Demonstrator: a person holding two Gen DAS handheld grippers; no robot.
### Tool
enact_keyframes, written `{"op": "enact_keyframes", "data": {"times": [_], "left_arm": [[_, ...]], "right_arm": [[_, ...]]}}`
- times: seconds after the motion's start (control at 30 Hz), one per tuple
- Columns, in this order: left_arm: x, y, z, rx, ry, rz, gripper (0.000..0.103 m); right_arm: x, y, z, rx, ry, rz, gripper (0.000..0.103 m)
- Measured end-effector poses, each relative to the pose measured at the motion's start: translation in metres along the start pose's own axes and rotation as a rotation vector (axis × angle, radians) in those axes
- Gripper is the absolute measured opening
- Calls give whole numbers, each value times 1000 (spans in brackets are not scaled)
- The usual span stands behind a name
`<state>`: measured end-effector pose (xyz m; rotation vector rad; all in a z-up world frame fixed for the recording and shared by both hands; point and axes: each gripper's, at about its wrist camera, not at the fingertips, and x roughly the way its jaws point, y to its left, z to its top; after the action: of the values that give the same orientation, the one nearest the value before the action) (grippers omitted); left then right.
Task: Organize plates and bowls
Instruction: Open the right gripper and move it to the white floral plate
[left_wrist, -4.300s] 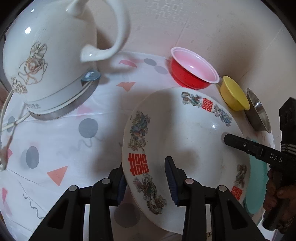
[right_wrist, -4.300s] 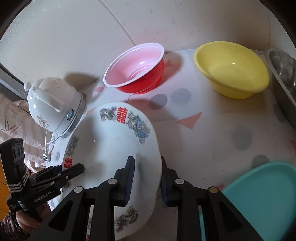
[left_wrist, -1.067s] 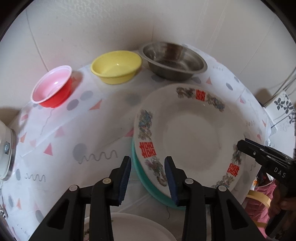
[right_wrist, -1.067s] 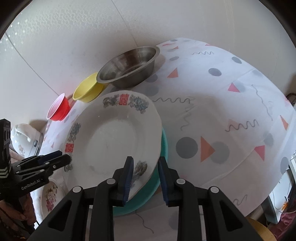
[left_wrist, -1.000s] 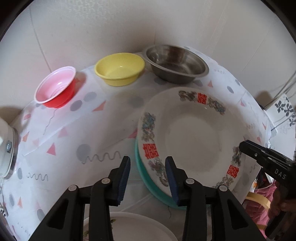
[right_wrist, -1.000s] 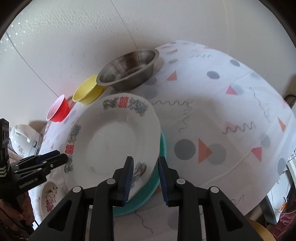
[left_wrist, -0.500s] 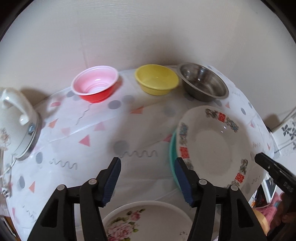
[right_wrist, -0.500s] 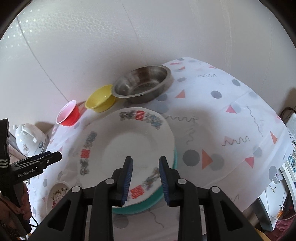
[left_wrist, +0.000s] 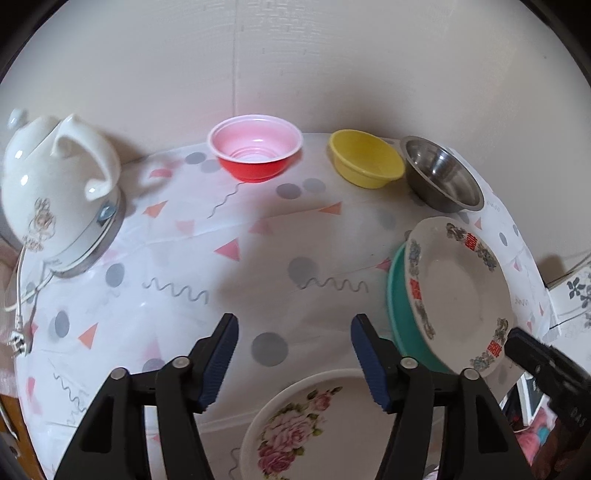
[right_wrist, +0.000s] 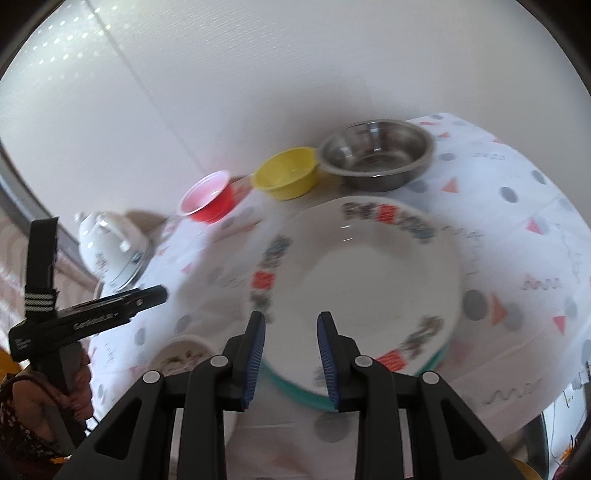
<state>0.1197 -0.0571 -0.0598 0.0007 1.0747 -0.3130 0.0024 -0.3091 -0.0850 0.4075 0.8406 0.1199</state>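
Resting on a teal plate (left_wrist: 397, 314), the white plate (left_wrist: 458, 291) with red characters and dragon motifs lies at the right side of the tabletop (left_wrist: 258, 266), which is covered by a cloth printed with dots, triangles and squiggles. The left hand-held gripper (left_wrist: 293, 356) hangs above bare cloth with its blue-padded jaws wide apart and opening further, nothing between them. Just below it, at the near edge, sits a plate with pink roses (left_wrist: 295, 421). Along the wall stand a red bowl (left_wrist: 255, 153), a yellow bowl (left_wrist: 365, 158) and a steel bowl (left_wrist: 441, 179), the last two touching or nearly so. A white kettle (left_wrist: 55, 195) on its base stands at the far left. The right hand-held gripper (right_wrist: 291, 354) hovers above the near rim of the white plate, its jaws a narrow gap apart and clamped on nothing; that view is motion-blurred. A person's hand (right_wrist: 79, 387) grips the left tool's handle there.
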Motion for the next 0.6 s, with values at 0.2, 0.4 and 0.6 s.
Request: {"op": "enact_keyframes", "data": {"times": [0.2,0.4,0.6], "left_arm": [[-4,27,-11,-62,12,-18,71],[-3,48,-32,-76,44,-53,71],[-1,60,-49,-88,71,-81,71]], "right_arm": [[7,24,-10,-63,54,66,30],[21,32,-21,-59,135,142,30],[28,35,-31,-51,182,145,30]]}}
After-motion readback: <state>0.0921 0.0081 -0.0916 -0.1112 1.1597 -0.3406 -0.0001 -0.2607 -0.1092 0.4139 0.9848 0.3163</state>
